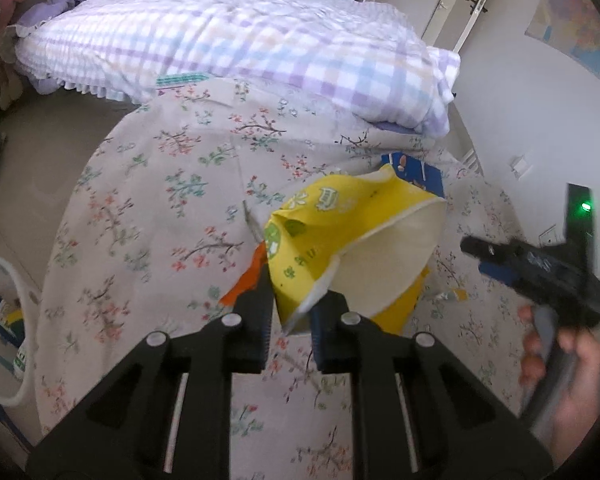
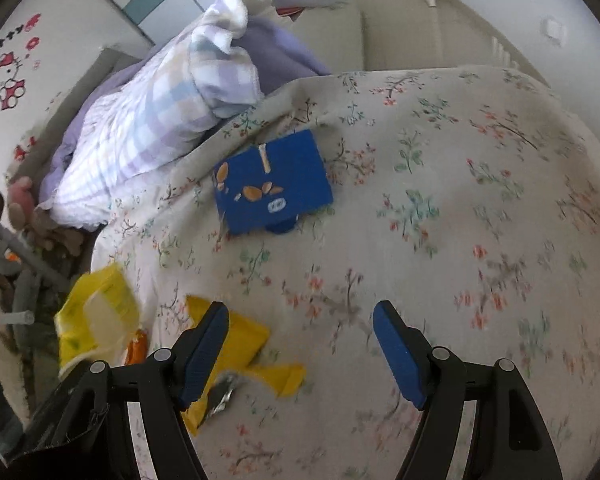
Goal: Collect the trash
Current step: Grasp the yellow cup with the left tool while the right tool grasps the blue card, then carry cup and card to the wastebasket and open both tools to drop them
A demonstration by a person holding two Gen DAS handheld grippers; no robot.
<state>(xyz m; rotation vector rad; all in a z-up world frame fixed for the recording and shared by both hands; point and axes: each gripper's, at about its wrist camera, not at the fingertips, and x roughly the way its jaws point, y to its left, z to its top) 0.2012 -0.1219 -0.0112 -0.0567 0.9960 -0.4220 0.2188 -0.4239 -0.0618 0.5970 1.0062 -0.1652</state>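
My left gripper (image 1: 294, 300) is shut on the edge of a yellow snack bag (image 1: 340, 240) with a white inside, held just above the floral bedspread; the same bag shows at the left in the right wrist view (image 2: 96, 312). An orange wrapper (image 1: 246, 280) lies under it. A blue box (image 2: 272, 180) lies on the bed beyond my right gripper (image 2: 300, 336), which is open and empty. A flat yellow wrapper (image 2: 240, 344) and a silver foil scrap (image 2: 222, 394) lie by its left finger. The right gripper also shows in the left wrist view (image 1: 540, 272).
A checked purple quilt (image 1: 240, 40) is bunched at the head of the bed. A white bin (image 1: 4, 320) holding some packaging stands on the floor to the left of the bed. Plush toys (image 2: 24, 204) lie by the wall.
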